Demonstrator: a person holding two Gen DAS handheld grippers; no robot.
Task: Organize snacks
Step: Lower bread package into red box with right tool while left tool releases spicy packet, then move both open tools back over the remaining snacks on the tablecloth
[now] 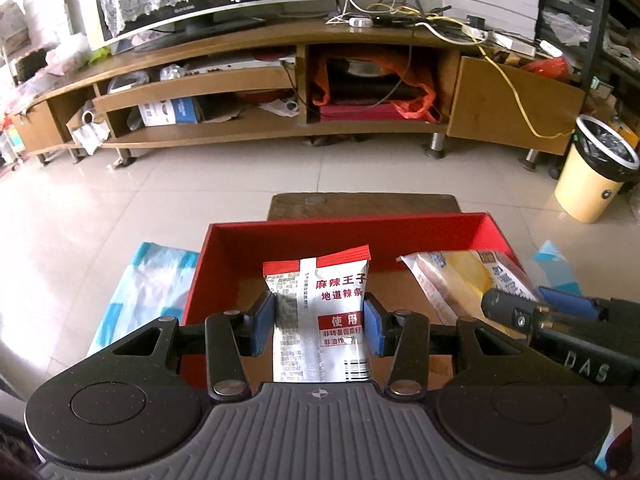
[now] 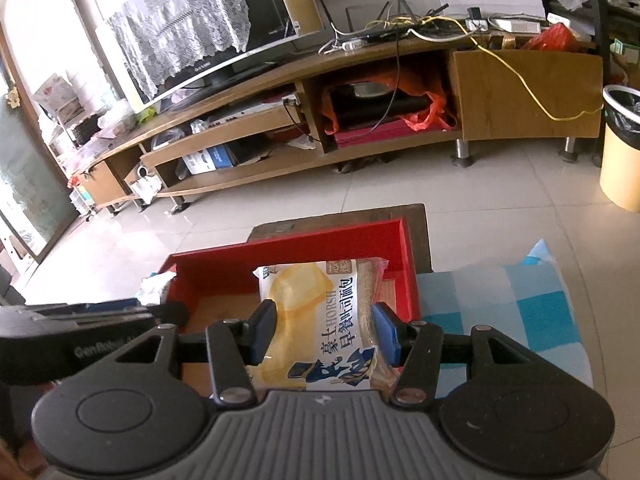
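Above the red box (image 1: 400, 236), both tongs clamped on snack packets (image 1: 320, 312) (image 2: 320, 320), lengthwise away from cameras.

My left gripper (image 1: 319, 326) has black arms with blue pads (image 1: 262, 326) and carries a silver-white snack packet (image 1: 320, 316) with a red top band and red lettering. My right gripper (image 2: 325, 332), likewise black and blue, carries a yellow-and-tan bread packet (image 2: 320, 320) with dark blue lettering. The box (image 1: 352, 226) is red inside with a brown floor, and the cloth (image 2: 504, 308) is checked light blue and white.
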